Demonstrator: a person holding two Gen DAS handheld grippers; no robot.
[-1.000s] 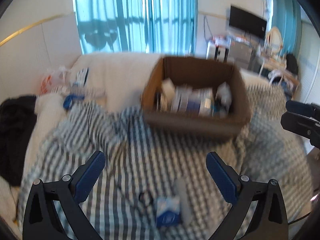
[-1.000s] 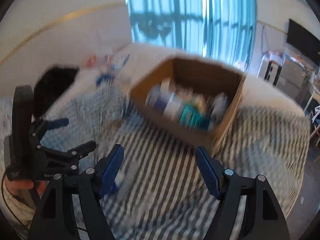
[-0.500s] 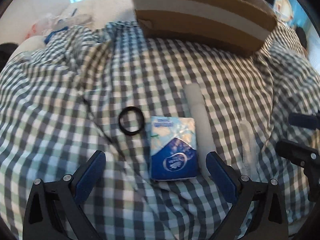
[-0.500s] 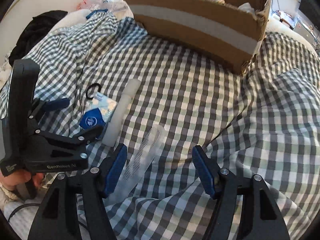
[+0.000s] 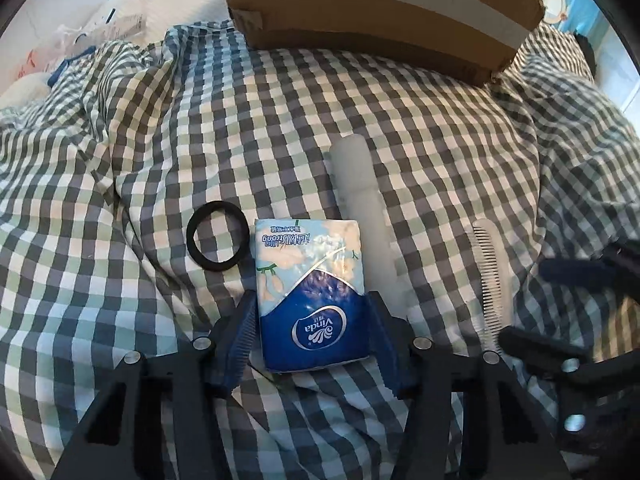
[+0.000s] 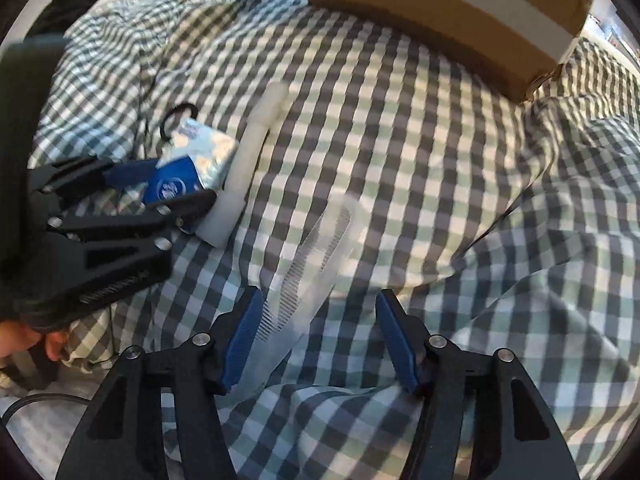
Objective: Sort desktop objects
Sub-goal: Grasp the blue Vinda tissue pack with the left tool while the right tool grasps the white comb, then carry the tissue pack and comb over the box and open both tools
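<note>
the left gripper (image 5: 311, 322) pointed steeply down at a blue and white tissue pack (image 5: 310, 292) lying flat on a checked bedcover (image 5: 160, 168). its jaws were closing, with the near end of the pack between the two blue pads; the pads stood right at the pack's long edges, and whether they already pressed on it could not be told. just left of the pack's far end lay a black hair tie (image 5: 217, 241), close beside it. along the pack's right edge ran a long white foam strip (image 5: 362, 200), reaching farther away than the pack did. further right lay a clear plastic comb (image 5: 491, 280), apart from the strip.

the right gripper (image 6: 319, 338) hung over that comb (image 6: 316, 264), its jaws at a middling width and closing. the comb's near end lay between the pads, close by the left pad, while the right pad stood clear of it.

a cardboard box (image 5: 380, 4) with a pale band of tape sat on the bedcover at the far side, well apart from the small things. from the right wrist view, part of a hand (image 6: 24, 340) showed at the near left, under the left gripper.
</note>
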